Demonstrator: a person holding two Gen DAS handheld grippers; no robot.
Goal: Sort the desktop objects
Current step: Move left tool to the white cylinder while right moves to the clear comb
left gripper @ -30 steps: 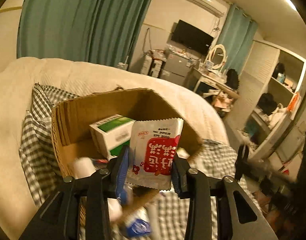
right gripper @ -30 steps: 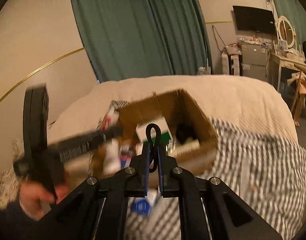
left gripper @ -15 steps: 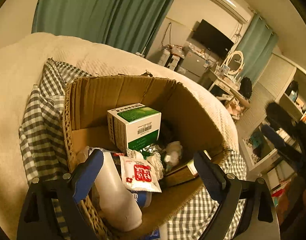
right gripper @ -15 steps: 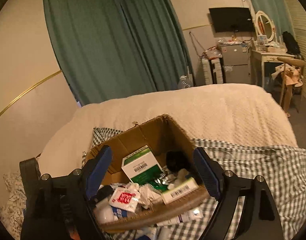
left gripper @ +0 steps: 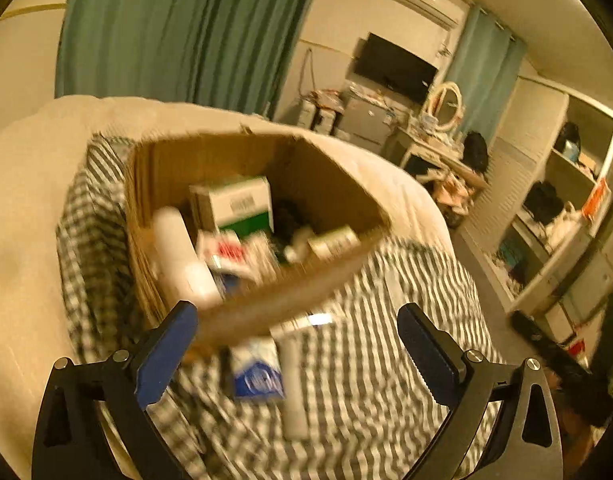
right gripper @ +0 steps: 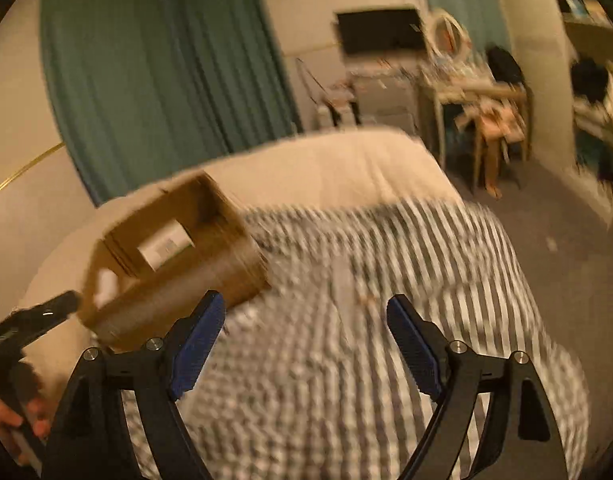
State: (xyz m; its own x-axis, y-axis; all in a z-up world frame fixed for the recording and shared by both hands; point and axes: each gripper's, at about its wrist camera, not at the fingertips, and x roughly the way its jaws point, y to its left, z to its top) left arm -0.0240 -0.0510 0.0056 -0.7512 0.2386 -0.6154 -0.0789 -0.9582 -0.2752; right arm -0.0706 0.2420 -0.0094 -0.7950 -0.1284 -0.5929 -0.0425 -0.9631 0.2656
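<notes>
Cardboard box (left gripper: 210,160) sits on the checked cloth (left gripper: 386,360) over the bed, already holding a green-and-white carton (left gripper: 236,204), a white bottle (left gripper: 178,248) and a red-printed sachet (left gripper: 226,252). Starting at the left gripper (left gripper: 296,346): its blue-padded jaws stand wide apart with nothing between them. Just ahead of it, between the fingers and the box's near wall, two things lie loose on the cloth, a blue-and-white packet (left gripper: 258,372) and a pale tube (left gripper: 292,384). The tube's long axis runs roughly along the gripper's line of sight, away toward the box, so a grasp across its width looks natural from here. The right gripper (right gripper: 306,344) is also spread open and empty; in its view the box (right gripper: 170,256) lies off to the left and further away, with only bare cloth ahead. Both views are motion-blurred. My judgement is that the left gripper is nearer to the leftover items and better placed to lift them into the box
</notes>
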